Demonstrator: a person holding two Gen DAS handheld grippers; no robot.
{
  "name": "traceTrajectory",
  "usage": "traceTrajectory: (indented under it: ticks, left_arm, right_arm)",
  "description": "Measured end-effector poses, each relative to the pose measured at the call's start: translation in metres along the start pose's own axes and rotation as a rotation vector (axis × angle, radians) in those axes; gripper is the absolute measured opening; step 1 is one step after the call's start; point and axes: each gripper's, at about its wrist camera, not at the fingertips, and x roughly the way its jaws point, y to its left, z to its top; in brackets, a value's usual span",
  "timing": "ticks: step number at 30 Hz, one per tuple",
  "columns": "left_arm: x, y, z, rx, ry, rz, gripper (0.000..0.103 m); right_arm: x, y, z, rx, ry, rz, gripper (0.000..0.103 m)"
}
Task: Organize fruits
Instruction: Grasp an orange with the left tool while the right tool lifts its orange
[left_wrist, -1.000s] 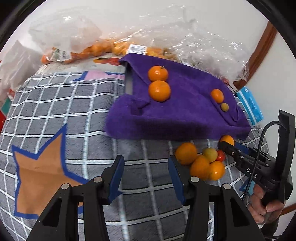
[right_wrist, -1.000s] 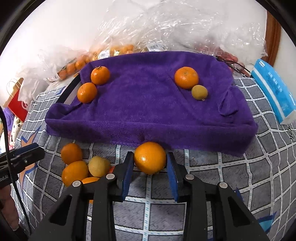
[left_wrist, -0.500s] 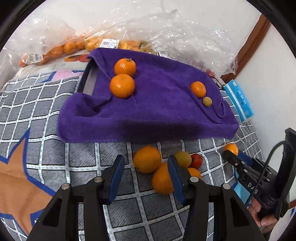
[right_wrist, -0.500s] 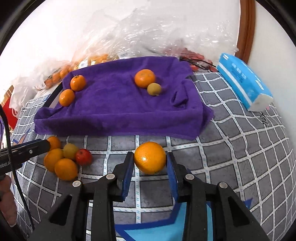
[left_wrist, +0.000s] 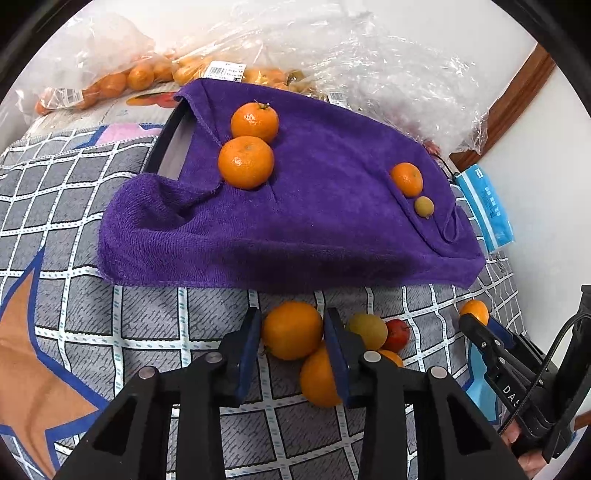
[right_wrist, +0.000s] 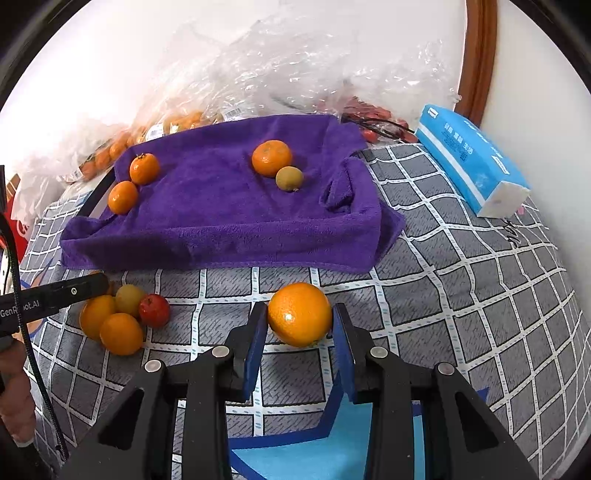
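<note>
The left tool (left_wrist: 291, 332) has just closed on an orange (left_wrist: 291, 329) from the pile beside the purple towel (left_wrist: 295, 221). Only the right view shows the right tool (right_wrist: 300, 326) pinching another orange (right_wrist: 300, 314).

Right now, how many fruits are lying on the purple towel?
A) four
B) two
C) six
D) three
A: on the purple towel there are two oranges at its left side, plus one orange with a small greenish fruit beside it further right; all other loose fruits lie on the checked cloth.
</note>
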Motion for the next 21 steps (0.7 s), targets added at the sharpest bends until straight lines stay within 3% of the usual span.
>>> traceTrajectory:
  ticks: [8,21]
  left_arm:
    - [0.000,0.000,0.001,0.009,-0.006,0.003,0.032]
    - [-0.047,0.020,-0.011,-0.045,-0.068,0.044,0.032]
  right_arm:
    - [-0.002,0.002,0.002,-0.001,-0.002,-0.007,0.035]
    - [-0.033,0.015,0.009,-0.017,-0.056,0.002,0.035]
